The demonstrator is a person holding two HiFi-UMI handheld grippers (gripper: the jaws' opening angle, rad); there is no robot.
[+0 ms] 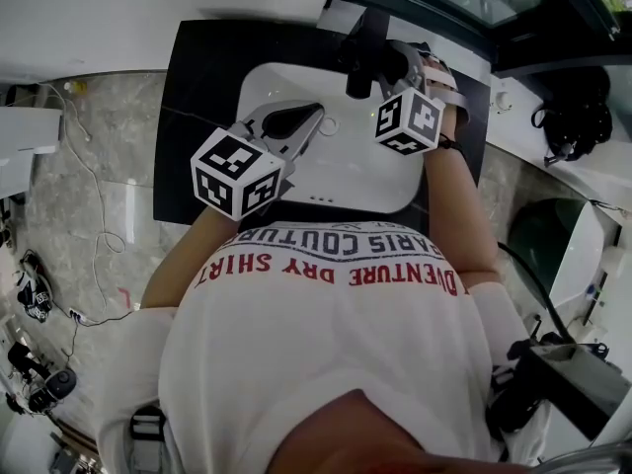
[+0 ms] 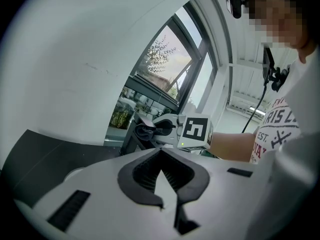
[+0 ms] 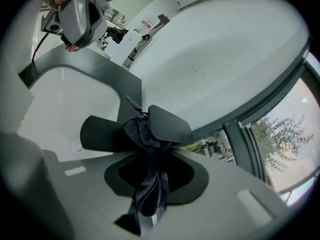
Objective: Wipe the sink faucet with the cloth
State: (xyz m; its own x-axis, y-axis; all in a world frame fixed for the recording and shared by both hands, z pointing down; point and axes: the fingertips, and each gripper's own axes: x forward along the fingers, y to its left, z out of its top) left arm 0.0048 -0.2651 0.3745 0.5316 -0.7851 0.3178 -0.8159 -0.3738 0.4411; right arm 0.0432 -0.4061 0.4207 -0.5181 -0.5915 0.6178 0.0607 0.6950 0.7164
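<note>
Dark cloth point(image 3: 147, 189) pinched by right gripper point(image 3: 152, 154) fingers at faucet point(image 3: 100, 134); left gripper point(image 2: 161, 152) fingers together; shirt point(image 1: 326, 354): "DRY SHIRT".

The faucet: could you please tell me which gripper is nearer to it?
Right. The right gripper holds the dark cloth against the faucet; the left gripper hangs over the basin, shut and empty, apart from the faucet.
</note>
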